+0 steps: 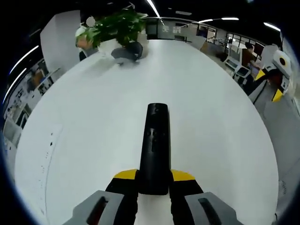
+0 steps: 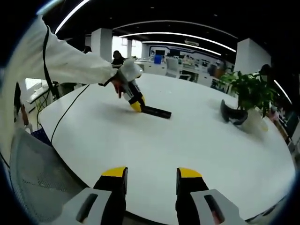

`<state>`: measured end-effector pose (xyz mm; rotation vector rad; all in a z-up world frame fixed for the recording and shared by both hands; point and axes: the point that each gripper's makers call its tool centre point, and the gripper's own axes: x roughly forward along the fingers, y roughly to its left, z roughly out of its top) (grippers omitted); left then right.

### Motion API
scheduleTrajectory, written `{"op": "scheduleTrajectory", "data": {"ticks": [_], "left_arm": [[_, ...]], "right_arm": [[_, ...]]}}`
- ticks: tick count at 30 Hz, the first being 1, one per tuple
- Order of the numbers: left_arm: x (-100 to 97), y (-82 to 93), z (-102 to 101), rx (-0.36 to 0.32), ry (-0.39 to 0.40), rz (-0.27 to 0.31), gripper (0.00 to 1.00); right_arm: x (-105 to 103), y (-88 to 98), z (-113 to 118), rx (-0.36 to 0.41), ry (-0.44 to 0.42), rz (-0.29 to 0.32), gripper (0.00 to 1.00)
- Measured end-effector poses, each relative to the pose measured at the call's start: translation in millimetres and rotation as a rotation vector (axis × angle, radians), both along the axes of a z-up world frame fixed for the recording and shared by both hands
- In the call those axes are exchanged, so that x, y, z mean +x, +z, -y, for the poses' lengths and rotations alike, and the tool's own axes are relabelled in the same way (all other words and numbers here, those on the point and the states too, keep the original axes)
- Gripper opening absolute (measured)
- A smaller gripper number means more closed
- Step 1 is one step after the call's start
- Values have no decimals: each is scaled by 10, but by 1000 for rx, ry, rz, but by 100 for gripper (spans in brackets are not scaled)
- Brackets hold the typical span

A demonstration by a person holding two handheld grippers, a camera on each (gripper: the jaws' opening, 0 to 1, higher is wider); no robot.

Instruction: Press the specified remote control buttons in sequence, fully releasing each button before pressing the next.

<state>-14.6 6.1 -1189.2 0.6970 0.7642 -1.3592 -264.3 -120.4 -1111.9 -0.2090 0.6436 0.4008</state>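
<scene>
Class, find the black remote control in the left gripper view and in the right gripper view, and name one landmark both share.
Left gripper view: the remote control lies centre, pointing away, its near end between the left claw tips.
Right gripper view: the remote control sits upper centre on the white table, held at one end by the left claw.
Shared landmark: the potted plant.

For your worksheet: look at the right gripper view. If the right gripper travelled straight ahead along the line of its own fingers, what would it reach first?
Probably bare table. The right gripper is open, with white tabletop ahead of it. The remote control, held by the left gripper, lies further along that line, though depth is hard to judge.
</scene>
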Motion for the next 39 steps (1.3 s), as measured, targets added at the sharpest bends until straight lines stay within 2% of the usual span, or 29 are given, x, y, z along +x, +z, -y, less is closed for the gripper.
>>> {"op": "scheduleTrajectory", "data": {"ticks": [7,12,14,16,19,25,30,32,35,36,38,39], "left_arm": [[171,-20,21,-1,17,1,24],[362,-15,3,23,26,50,24],[441,-20,-10,36,25,53,24],[450,-25,-19,40,21,19,24],[473,-35,-25,47,4,7,24],[488,-41,-31,75,-42,28,24],[531,-48,-56,82,-36,42,24],[568,-47,-67,92,-29,64,25],[626,-4,-70,111,-19,177,31],[647,4,-73,114,-15,199,33],[648,4,-99,117,16,201,36],[664,18,-105,113,46,221,37]], "right_arm": [[8,-11,13,-5,-6,-2,39],[13,-22,26,-6,-14,-7,38],[13,-26,27,-7,-14,-8,38],[14,-28,28,-8,-15,-9,38],[12,-38,30,-9,-17,-13,38],[11,-39,27,-8,-17,-11,38],[7,-37,18,-5,-12,-10,38],[4,-42,17,-7,-9,-13,38],[2,-51,11,-8,-5,-18,39],[-1,-48,5,-7,-1,-17,39],[3,-23,1,-3,1,-5,40],[6,-7,2,1,0,2,40]]}}
